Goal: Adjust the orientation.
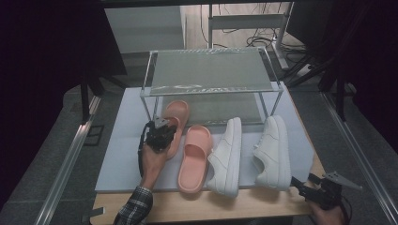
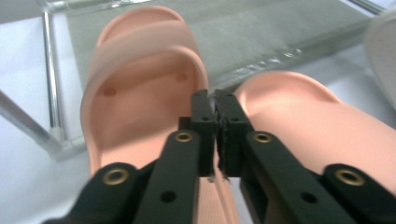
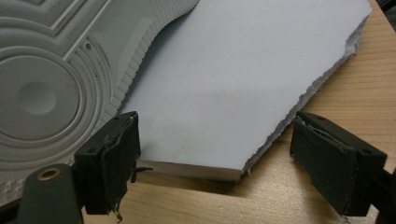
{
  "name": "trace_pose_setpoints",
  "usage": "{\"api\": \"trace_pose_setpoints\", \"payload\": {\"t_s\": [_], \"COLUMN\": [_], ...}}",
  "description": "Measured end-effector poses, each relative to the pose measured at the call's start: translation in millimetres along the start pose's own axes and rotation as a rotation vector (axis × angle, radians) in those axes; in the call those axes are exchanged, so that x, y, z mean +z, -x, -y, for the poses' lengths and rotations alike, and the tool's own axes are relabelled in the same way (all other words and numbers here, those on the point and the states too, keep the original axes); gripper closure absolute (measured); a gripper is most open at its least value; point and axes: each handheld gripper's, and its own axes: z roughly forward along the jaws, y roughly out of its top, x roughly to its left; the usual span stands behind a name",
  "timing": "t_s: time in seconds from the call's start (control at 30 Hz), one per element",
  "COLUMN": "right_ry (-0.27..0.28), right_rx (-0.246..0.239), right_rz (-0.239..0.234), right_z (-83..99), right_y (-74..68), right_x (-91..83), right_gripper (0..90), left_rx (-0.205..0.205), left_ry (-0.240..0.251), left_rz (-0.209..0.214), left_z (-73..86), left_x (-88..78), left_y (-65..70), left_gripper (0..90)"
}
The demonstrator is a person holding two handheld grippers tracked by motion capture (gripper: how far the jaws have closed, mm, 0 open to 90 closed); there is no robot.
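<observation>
A: We start with the room: it is dim around us, with dark curtains at both sides, a grey floor, and a tangle of cables (image 1: pixel 263 40) on the floor beyond the desk.

B: Then the wooden desk (image 1: pixel 244 206) itself. We see a white foam board (image 1: pixel 126 140) covering most of it, with a torn edge near the right corner.

A: We take the clear shelf rack (image 1: pixel 209 70) as our landmark. It stands at the back of the board on thin metal legs.

B: In front of the rack we count four shoes in a row. The left pink slide (image 2: pixel 140 93) has its toe under the rack's lower edge; the second pink slide (image 1: pixel 195 157) lies just beside it, nearer us.

A: Right of those lie two white sneakers (image 1: pixel 227 157), tipped on their sides, the farther one (image 1: pixel 272 152) showing its sole to the right gripper view.

B: Our left gripper (image 1: pixel 159 133) sits in front of the rack's left leg. Its jaws are closed together on the inner side wall of the left pink slide.

A: Our right gripper (image 1: pixel 307 183) rests far from the rack, at the desk's near right corner, jaws wide apart and holding nothing, the board's torn corner between them.
</observation>
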Motion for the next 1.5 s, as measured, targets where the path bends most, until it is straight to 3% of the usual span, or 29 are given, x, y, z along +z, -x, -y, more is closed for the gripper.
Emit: {"api": "trace_pose_setpoints", "payload": {"t_s": [0.2,0.43,0.63,1.03,1.5], "right_ry": [0.000,0.000,0.000,0.001,0.000], "right_rx": [0.000,0.001,0.001,0.003,0.004], "right_rz": [0.000,0.001,0.002,0.002,0.002], "right_z": [0.0,0.0,0.0,0.0,0.0], "right_y": [0.0,-0.2,-0.3,-0.5,-0.6], "right_x": [0.0,0.0,0.0,0.0,0.0], "right_gripper": [16.2,16.2,16.2,16.2,16.2], "left_rx": [0.015,0.011,0.002,0.024,0.029], "left_ry": [0.000,-0.001,-0.012,-0.044,-0.052], "left_rz": [0.025,0.039,0.052,0.013,-0.030], "left_z": [15.8,45.9,69.5,94.1,86.3], "left_x": [-20.2,-45.7,-55.0,-48.1,-31.7], "left_y": [-6.8,-12.0,-12.1,-7.3,-4.3], "left_gripper": [89.9,90.0,90.0,90.0,90.0]}}
